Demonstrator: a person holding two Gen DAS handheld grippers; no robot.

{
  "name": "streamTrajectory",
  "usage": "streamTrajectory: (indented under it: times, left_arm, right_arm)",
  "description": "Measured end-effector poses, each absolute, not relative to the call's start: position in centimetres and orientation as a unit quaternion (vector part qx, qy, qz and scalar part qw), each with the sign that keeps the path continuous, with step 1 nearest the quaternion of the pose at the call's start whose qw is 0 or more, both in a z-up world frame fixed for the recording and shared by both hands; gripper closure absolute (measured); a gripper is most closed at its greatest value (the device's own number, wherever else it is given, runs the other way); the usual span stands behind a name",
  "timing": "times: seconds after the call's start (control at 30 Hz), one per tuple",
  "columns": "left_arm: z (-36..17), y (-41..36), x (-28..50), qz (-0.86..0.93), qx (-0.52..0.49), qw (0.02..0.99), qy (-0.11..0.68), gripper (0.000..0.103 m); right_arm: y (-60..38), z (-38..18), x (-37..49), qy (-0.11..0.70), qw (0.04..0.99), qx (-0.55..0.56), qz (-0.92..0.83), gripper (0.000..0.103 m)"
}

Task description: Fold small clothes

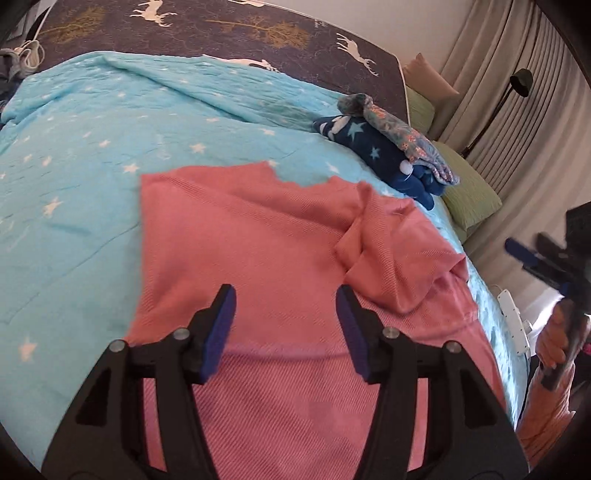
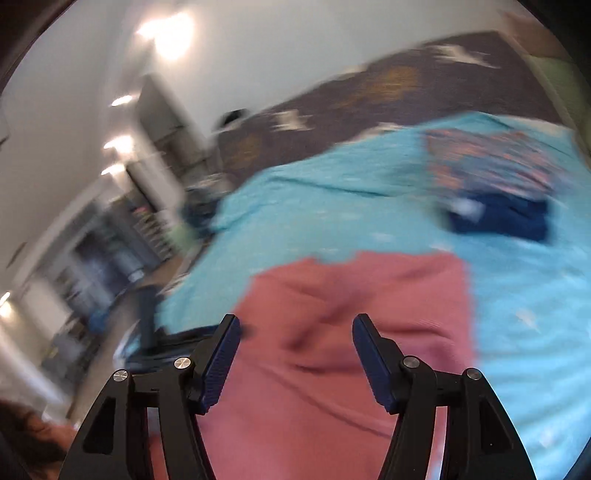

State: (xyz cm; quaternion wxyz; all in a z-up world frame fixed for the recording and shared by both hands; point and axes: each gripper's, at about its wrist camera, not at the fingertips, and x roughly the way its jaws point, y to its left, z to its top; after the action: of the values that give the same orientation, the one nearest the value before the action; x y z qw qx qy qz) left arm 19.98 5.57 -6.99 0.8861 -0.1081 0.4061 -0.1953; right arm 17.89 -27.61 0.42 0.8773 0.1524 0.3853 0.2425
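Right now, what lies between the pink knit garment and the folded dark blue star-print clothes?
Only bare turquoise star blanket between pink garment and blue pile, in both wrist views.

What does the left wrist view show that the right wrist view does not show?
Only the left wrist view shows the right gripper, held off the bed's edge, a green pillow and the curtains.

Only the right wrist view shows a blurred room with ceiling lights.

Both show the pink garment on the blue star blanket, with the folded dark blue and floral clothes beyond it. Each camera's own gripper, left, is open and empty.
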Motion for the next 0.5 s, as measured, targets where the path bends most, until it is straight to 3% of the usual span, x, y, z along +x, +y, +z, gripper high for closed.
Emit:
streamTrajectory:
  times: [0.13,0.33,0.43,0.5]
  left_arm:
    - [-6.7,4.3,20.0,-0.225,-0.116,0.881,0.400,0.044]
    - [-5.4,-2.0,22.8,-0.282,-0.050,0.876,0.388,0.033]
    - [-5.9,-6.3,25.5,-0.282,0.007,0.872,0.400,0.033]
    - [-6.4,-8.4,27.3,-0.269,0.038,0.871,0.409,0.078]
  right_arm:
    - [-33.0,-2.4,17.6,0.419,0.877,0.200,0.124,0.038]
    - [-33.4,-4.1,18.1,0.440,0.889,0.110,0.062,0.038]
    - [-32.0,-5.3,18.2,0.452,0.885,0.086,0.072,0.038]
    - [-31.5,-6.4,18.4,0.460,0.882,0.077,0.073,0.038]
